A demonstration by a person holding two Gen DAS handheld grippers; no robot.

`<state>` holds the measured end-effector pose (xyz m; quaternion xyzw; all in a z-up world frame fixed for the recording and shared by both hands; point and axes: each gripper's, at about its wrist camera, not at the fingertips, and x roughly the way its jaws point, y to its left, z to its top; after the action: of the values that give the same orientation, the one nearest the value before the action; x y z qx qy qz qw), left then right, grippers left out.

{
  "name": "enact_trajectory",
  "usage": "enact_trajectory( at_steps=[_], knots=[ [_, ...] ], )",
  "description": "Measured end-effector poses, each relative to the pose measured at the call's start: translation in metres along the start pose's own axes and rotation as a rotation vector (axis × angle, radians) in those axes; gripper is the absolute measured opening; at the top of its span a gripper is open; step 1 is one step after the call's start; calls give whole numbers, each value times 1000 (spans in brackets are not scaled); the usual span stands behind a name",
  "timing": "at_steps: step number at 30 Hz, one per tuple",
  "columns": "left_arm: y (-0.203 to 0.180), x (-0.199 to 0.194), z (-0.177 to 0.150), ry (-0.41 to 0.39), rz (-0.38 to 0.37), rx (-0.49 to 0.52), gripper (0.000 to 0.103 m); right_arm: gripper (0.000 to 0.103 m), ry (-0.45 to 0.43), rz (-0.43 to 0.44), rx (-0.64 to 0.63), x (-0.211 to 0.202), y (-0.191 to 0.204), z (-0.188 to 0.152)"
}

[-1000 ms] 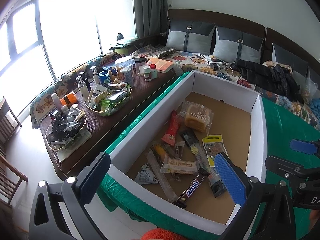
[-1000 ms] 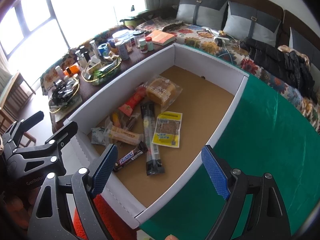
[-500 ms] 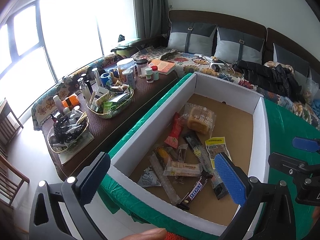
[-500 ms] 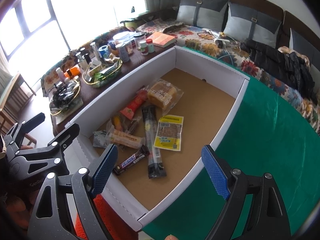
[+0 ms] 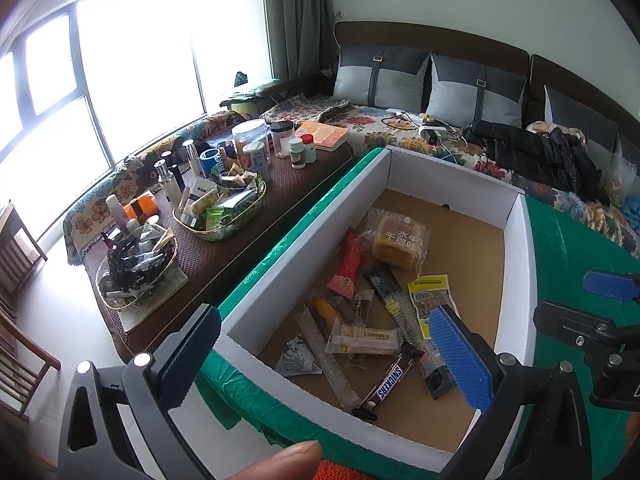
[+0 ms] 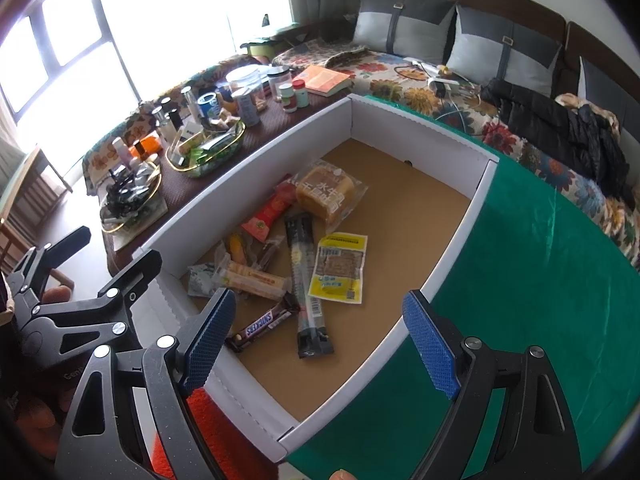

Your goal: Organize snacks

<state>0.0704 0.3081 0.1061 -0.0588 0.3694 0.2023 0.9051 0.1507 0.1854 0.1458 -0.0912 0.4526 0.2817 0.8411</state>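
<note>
Almost no change from a second ago: both grippers sit where they were, same tilt, same opening. The only new bit is a fingertip point(image 5: 294, 456) at the bottom edge of the left wrist view.

Left gripper point(image 5: 324, 356): jaws wide, nothing between the pads, poised over the near-left corner of the box point(image 5: 516, 280). Right gripper point(image 6: 318, 342): jaws wide, empty, above the box's near wall.

Snacks lie loose on the brown floor of the white-walled box, bunched toward its near-left half; the far half is bare cardboard. The box sits on a green cloth point(image 6: 540, 260).

- Snickers bar point(image 6: 262, 326): dark wrapper, nearest the front wall, lying diagonal.
- Long black stick pack point(image 6: 306, 284): runs front to back, its near end just beside the Snickers bar.
- Yellow flat pouch point(image 6: 340, 266): right of the stick pack, touching it.
- Clear-bagged cake point(image 6: 326, 194): farthest back.
- Red sachet point(image 6: 270, 212): left of the cake, overlapping its bag.
- Pale biscuit bar point(image 6: 254, 278): lies on other small packets at the left.
</note>
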Motion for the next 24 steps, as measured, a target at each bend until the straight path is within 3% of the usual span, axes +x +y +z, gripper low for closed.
enact_trajectory(
  at_steps=[24],
  knots=[
    [2, 5, -1, 21, -5, -10, 103, 88, -5, -3, -4, -2, 2, 1]
  ],
)
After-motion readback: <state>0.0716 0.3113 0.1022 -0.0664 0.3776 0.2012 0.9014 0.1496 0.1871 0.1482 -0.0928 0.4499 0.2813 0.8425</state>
